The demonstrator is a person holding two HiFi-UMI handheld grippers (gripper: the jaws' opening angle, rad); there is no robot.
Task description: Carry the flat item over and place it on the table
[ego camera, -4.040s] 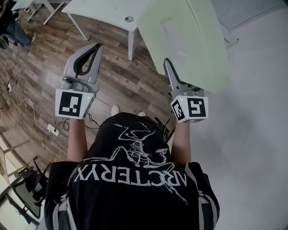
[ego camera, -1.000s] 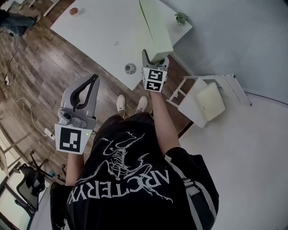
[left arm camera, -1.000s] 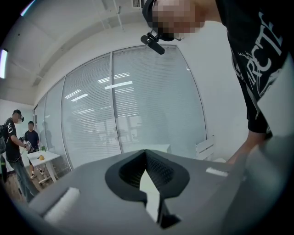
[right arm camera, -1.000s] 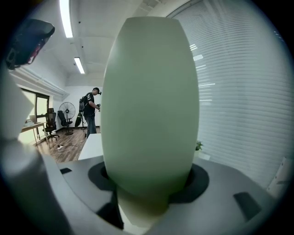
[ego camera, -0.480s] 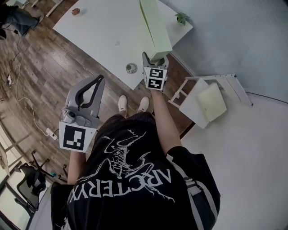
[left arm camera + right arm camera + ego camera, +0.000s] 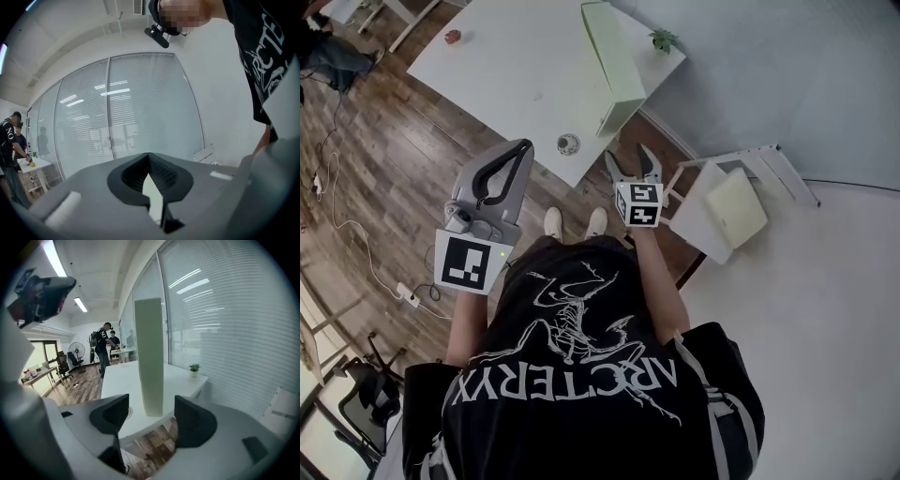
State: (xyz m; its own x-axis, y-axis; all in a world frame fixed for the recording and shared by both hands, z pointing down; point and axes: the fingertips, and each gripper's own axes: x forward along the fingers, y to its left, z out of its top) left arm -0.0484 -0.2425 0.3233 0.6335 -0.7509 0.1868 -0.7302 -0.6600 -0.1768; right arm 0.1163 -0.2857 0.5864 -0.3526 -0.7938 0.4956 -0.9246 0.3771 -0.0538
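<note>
Now that its jaws stand wide apart, the right hand-held gripper holds nothing. Half a second ago it was clamped on the lower end of the panel, and since then it has let go and pulled back toward the person. In the right gripper view the pale green panel shows in the gap between the jaws, but it is well ahead of them and touches neither.

The panel rests on the desk near the corner closest to the person. It seems to stand upright on its lower edge rather than lying flat, and I cannot tell whether anything props it up. A small plant sits on the far corner of the desk, apart from the panel.

The left hand-held gripper hangs over the wooden floor on the person's left, its jaws pressed together on nothing.

I judge that the carry is finished and the release made, so the panel is on the desk as the task asks. The open question is whether it will stay put: a thin board left on edge this close to the desk's rim could tip over or slide off.
</note>
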